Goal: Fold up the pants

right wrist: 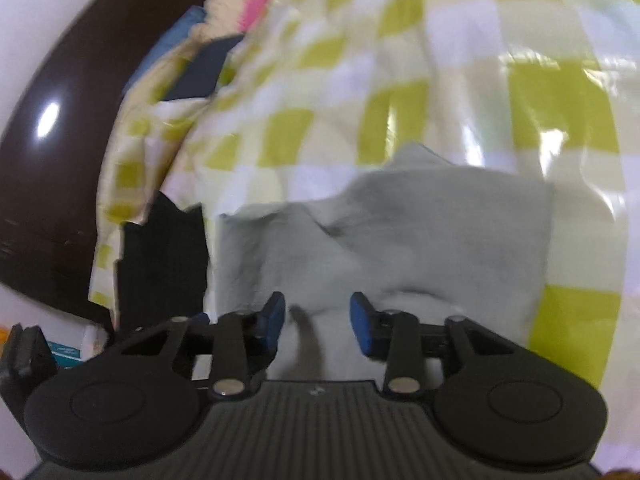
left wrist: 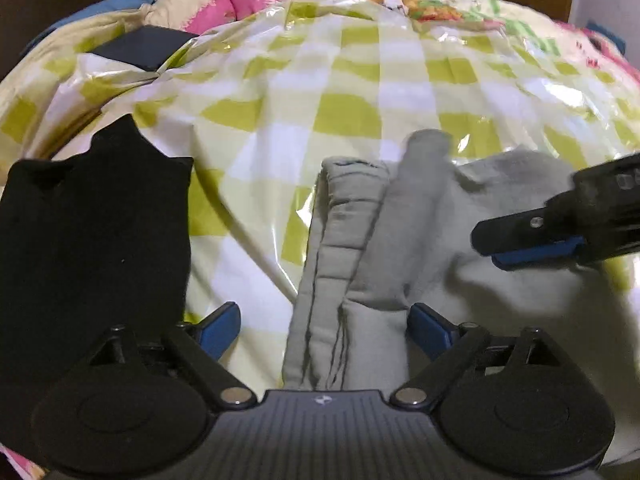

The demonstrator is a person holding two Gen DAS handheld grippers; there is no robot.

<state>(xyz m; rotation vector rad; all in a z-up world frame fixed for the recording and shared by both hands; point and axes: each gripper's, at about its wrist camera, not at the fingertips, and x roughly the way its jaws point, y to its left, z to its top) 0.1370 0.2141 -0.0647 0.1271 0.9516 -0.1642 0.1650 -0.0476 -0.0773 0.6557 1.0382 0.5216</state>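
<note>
Grey pants (left wrist: 360, 248) lie folded on the checked sheet, the ribbed waistband (left wrist: 340, 240) running toward me on their left side. My left gripper (left wrist: 326, 328) is open wide just over the near end of the waistband, one blue pad on either side, neither pressing the cloth. In the right wrist view the grey pants (right wrist: 400, 240) spread below my right gripper (right wrist: 316, 320). Its jaws stand partly apart above the cloth with nothing pinched. From the left wrist view, the right gripper (left wrist: 488, 244) reaches in over the pants' right part.
A black garment (left wrist: 96, 220) lies left of the pants, also seen as the black garment (right wrist: 164, 264). A glossy green-and-white checked sheet (left wrist: 360, 80) covers the bed. A dark flat item (left wrist: 144, 48) rests at far left. A brown bed edge (right wrist: 52, 160) curves on the left.
</note>
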